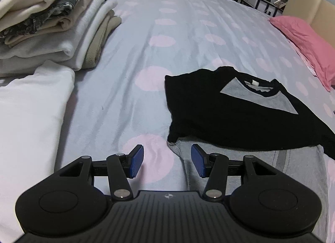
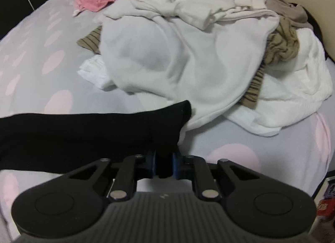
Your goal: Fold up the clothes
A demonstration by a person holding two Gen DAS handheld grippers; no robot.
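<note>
Already half folded, the shirt (image 1: pixel 240 113) lies at centre right of the left wrist view on the dotted bedspread (image 1: pixel 167 23), its black sleeves laid in over the grey body, collar away from the camera. The grey hem runs along the bottom of that frame. The left gripper (image 1: pixel 167 160) hangs over the hem's left corner with its jaws spread and nothing between the blue pads (image 1: pixel 137 161); it looks placed to take that corner for the next fold.

In the right wrist view, the right gripper (image 2: pixel 164 164) at lower centre has its jaws pressed onto black cloth of the shirt, pinching the right edge, probably to match the left grip before lifting the hem toward the collar.

A stack (image 1: pixel 52 23) of folded clothes sits upper left in the left view. An unfolded pile (image 2: pixel 199 44) fills the right view's upper half, likely waiting its turn.
</note>
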